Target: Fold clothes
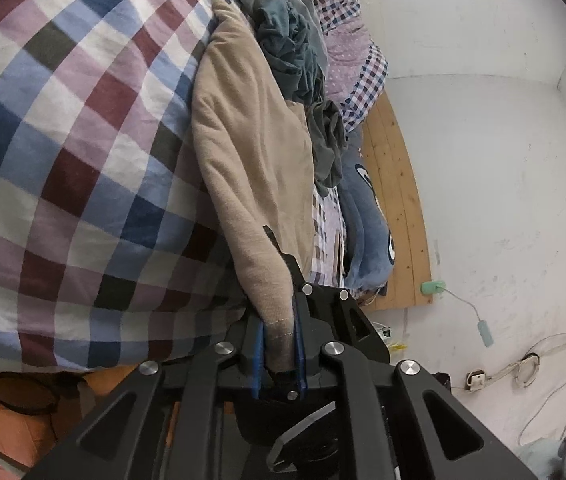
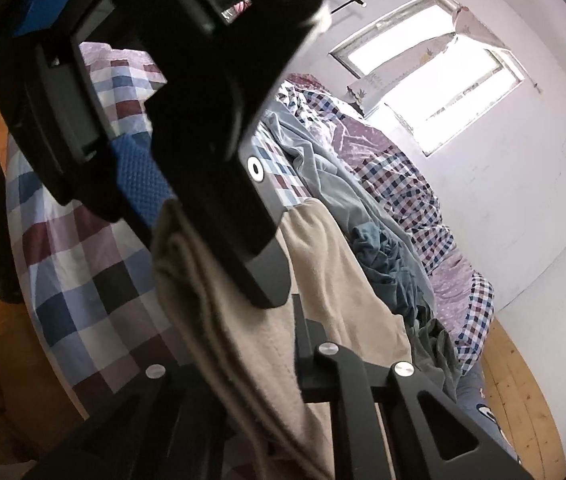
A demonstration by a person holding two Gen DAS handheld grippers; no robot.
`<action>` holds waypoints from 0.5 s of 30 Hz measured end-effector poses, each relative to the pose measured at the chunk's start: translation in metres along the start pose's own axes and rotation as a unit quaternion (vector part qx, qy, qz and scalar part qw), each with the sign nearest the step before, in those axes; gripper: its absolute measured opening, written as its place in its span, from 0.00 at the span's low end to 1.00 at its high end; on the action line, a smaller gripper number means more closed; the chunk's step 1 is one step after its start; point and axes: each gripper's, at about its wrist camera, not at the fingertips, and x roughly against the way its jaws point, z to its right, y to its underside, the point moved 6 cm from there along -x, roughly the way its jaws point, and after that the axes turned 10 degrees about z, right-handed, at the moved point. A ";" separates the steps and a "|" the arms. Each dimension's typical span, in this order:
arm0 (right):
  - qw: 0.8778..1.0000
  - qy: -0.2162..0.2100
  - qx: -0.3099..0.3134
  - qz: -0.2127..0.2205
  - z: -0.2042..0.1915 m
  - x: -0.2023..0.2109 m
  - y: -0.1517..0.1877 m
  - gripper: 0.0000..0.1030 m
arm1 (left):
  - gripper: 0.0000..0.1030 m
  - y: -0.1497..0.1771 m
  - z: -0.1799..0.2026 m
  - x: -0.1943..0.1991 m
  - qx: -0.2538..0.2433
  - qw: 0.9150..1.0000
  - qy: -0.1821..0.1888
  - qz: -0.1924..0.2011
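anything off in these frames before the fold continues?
Mostly normal. The left gripper is shut on the tan sweater's cuff. Odd: in the right wrist view the left gripper sits right against the lens and blocks much of it. Crumpled teal clothes lie unfolded behind.

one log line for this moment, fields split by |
task: fold clothes | left gripper: shut on beige garment cuff | right gripper: shut on same garment | garment lies on checked bed | fold not done

Daylight floods in from your window [image 2: 431,76], blown out white. Fisheye bends and vignettes both edges. The near black gripper body [image 2: 187,112] is dark and blurred.
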 end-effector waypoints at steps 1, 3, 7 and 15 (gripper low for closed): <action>1.000 0.000 -0.005 0.000 0.002 0.000 -0.001 0.06 | 0.15 -0.001 0.001 0.000 -0.003 1.000 -0.002 0.001; 1.000 0.001 -0.016 0.001 0.009 0.001 -0.001 0.06 | 0.37 -0.005 0.001 0.002 -0.006 1.000 -0.008 0.007; 0.999 0.002 -0.041 0.003 0.022 0.004 -0.004 0.06 | 0.66 -0.025 -0.002 0.012 0.006 0.999 -0.015 0.045; 0.995 -0.001 -0.098 0.011 0.044 0.009 -0.010 0.06 | 0.73 -0.065 0.001 -0.005 0.001 0.997 -0.031 0.074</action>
